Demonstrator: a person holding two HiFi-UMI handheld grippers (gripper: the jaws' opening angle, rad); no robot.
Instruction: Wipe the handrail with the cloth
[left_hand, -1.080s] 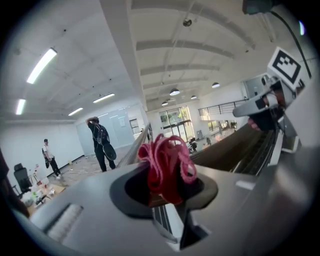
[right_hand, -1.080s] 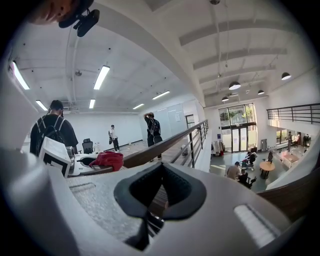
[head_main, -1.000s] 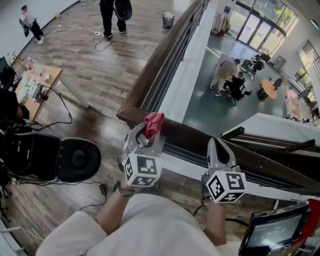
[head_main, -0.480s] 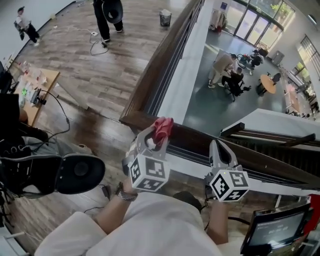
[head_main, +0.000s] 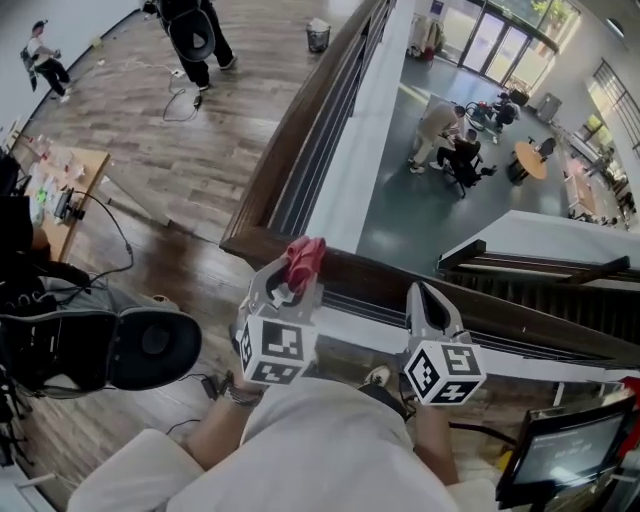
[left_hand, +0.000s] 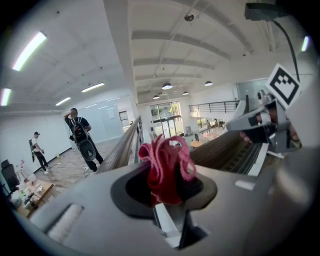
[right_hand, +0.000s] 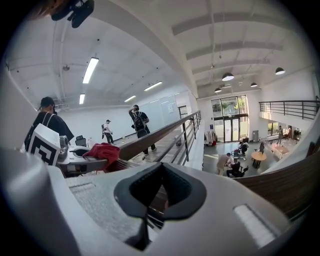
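Note:
A dark brown wooden handrail (head_main: 300, 130) runs away from me, turns at a corner, and continues right (head_main: 520, 318). My left gripper (head_main: 296, 272) is shut on a bunched red cloth (head_main: 305, 256), held over the rail just right of the corner. The left gripper view shows the cloth (left_hand: 165, 167) clamped between the jaws, with the handrail (left_hand: 122, 147) beyond. My right gripper (head_main: 420, 296) is shut with nothing in it, near the rail to the right. In the right gripper view its jaws (right_hand: 160, 192) are closed, and the cloth (right_hand: 102, 151) shows at left before the handrail (right_hand: 160, 131).
A black office chair (head_main: 150, 345) stands at my left and a monitor (head_main: 560, 455) at bottom right. A person with a backpack (head_main: 190, 30) stands on the wood floor near cables, with a table (head_main: 60, 180) at far left. Beyond the rail is a drop to a lower floor with people (head_main: 450, 150).
The left gripper with the cloth has shifted slightly right along the rail from the corner. The right gripper has kept its place beside it. The person with the backpack moved left.

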